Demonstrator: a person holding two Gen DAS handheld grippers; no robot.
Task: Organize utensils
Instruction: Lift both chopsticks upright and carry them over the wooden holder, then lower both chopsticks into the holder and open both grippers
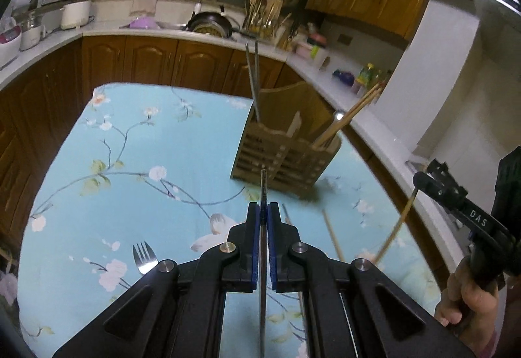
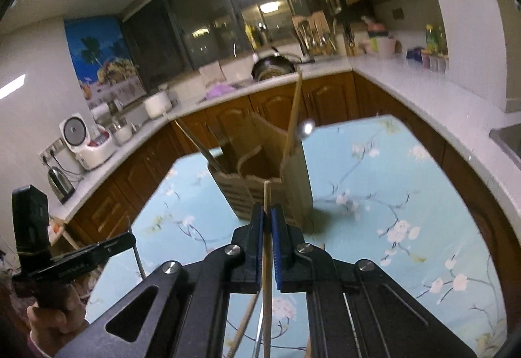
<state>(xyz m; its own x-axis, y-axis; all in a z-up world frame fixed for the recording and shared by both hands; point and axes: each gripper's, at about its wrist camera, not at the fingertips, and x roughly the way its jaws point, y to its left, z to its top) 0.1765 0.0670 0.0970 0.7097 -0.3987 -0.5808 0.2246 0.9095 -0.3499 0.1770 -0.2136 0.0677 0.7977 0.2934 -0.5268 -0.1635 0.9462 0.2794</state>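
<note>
1. Left wrist view: my left tongs (image 1: 263,211) are clamped on a thin metal chopstick (image 1: 263,185), which runs straight between the blue pads (image 1: 256,227) and pokes out toward the far side.
2. Right wrist view: my right tongs (image 2: 267,214) are clamped on a wooden chopstick (image 2: 267,195), its tip standing just past the pads, pointing at the holder.
3. The wooden holder (image 1: 280,159) stands on the table just beyond both tongs, toward the far right of the cloth; from the left wrist the metal chopstick's tip overlaps its near face, though I cannot tell if they touch.
4. In the holder, two metal chopsticks (image 1: 254,78) lean up from the left compartment and a pair of wooden chopsticks (image 1: 355,110) leans out to the right from the right one, beside a shiny spoon end (image 1: 338,115).
5. On the cloth near my left tongs a fork (image 1: 145,257) lies at the left, tines pointing away, and one loose wooden chopstick (image 1: 332,234) lies just right of them.
6. The table is covered by a light blue floral cloth (image 1: 130,146).
7. From the left wrist my right hand (image 1: 469,296) shows at the right edge, gripping the handle of the other tongs.
8. Beyond the table, a white counter (image 1: 107,29) over brown cabinets carries a wok (image 1: 211,22) and a rice cooker (image 2: 88,143).
</note>
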